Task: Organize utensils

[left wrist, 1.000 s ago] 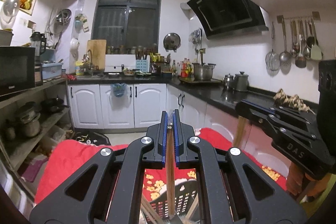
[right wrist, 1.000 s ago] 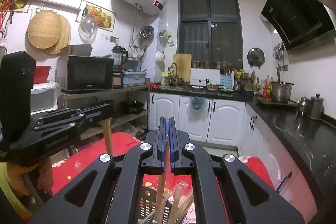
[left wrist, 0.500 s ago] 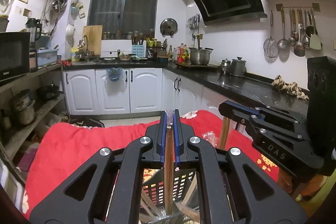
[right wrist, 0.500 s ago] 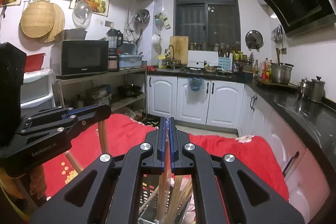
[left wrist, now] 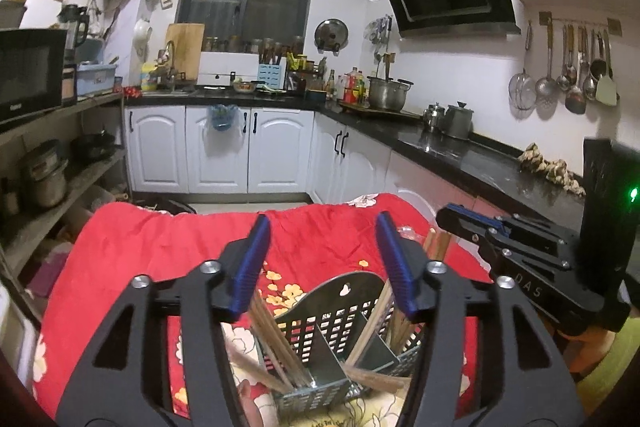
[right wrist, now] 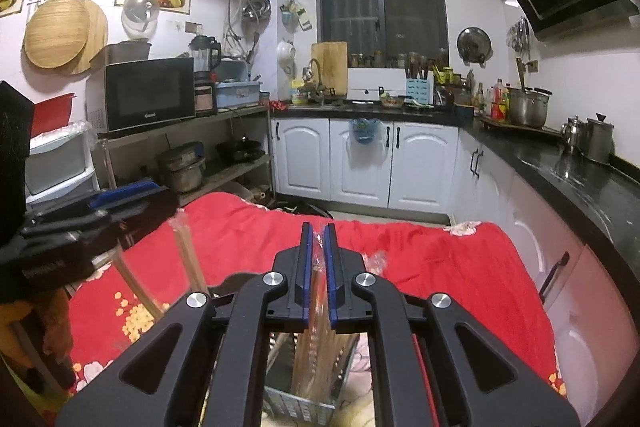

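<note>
Left gripper (left wrist: 322, 259) hung over the table with its blue pads spread wide apart and nothing between them. Directly below it, at the bottom centre of the left view, stood a dark slotted utensil basket (left wrist: 344, 311) with an upright divider, resting on a red flowered tablecloth (left wrist: 160, 243). Wooden chopsticks (left wrist: 272, 339) leaned in the basket's left compartment; more leaned in the right one, tilted toward the lower right of the frame. Right gripper (right wrist: 319, 259) had its pads drawn close together, pinched on a bundle of chopsticks in clear plastic wrap (right wrist: 316, 307) that ran down from between the pads into the basket (right wrist: 300, 405) at the bottom centre of the right view. The bundle's top showed as crinkled plastic just above the fingertips. In the left view the right gripper (left wrist: 444, 217) appeared at the right edge, with wooden stick ends just beneath its tip. In the right view the left gripper (right wrist: 128, 195) sat at the left edge, loose chopsticks (right wrist: 188, 255) slanting up beside it. Behind the table: white cabinets (right wrist: 360, 163), a black countertop (left wrist: 460, 151), and a microwave (right wrist: 150, 93) on a shelf in the upper left of the right view.
</note>
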Demonstrator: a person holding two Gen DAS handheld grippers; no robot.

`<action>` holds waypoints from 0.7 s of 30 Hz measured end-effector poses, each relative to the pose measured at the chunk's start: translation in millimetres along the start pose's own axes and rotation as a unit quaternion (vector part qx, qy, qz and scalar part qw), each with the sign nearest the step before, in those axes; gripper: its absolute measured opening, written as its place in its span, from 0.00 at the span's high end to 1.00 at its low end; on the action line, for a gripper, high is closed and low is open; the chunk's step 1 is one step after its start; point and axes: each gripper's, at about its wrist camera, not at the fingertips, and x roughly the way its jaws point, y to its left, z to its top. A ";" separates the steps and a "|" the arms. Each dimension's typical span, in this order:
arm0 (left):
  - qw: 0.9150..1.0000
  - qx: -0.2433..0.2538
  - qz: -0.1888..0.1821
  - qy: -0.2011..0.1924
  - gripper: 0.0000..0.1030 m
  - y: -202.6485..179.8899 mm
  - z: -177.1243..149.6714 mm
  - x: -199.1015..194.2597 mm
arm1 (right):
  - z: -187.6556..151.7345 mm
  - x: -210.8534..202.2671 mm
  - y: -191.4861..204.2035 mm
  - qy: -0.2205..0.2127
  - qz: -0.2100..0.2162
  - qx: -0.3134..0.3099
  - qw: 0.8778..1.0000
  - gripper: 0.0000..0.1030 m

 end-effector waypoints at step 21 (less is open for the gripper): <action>0.999 -0.036 0.008 -0.019 0.10 10.6 -1.9 -59.2 | -7.4 -53.9 -14.4 -0.009 -0.013 0.019 1.000 0.51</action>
